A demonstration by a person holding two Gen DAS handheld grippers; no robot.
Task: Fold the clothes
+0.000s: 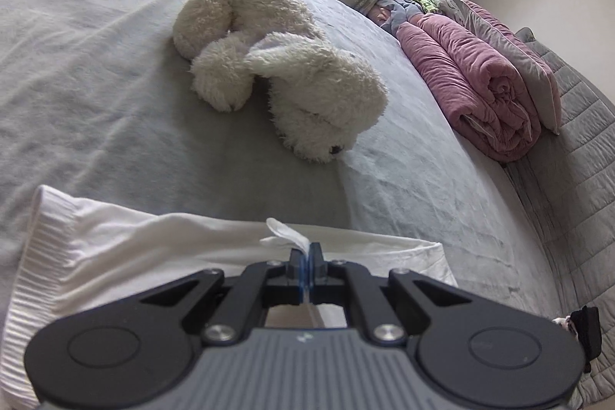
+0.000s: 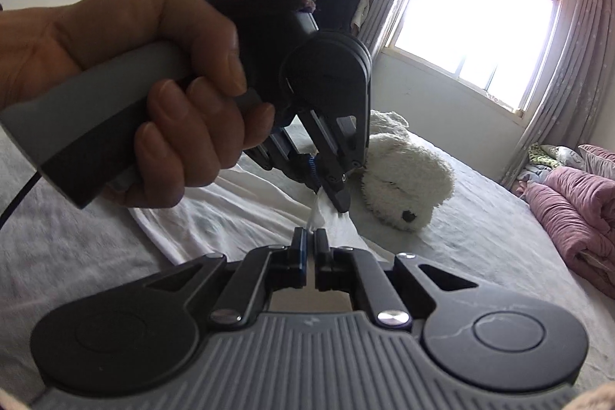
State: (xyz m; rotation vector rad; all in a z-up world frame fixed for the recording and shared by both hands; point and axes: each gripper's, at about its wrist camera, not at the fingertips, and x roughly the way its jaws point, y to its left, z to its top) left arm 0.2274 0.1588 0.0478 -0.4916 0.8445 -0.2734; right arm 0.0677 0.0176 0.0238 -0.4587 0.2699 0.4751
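**Two claws on one thin pinch of cloth**

Both of my claws are clamped on the white garment [image 1: 127, 248]: the left gripper [image 1: 306, 256] pinches a small tuft at its far edge, and the right gripper [image 2: 309, 237] bites the same bunched fabric just beside the other's fingertips. The garment lies spread over the near part of the grey bed [image 1: 115, 83], ribbed hem to the left. My worry, as I judge it: so little cloth is held that a pull could slip it free, and the plush dog [image 1: 292, 79] lies near enough beyond to snag a swung fold.
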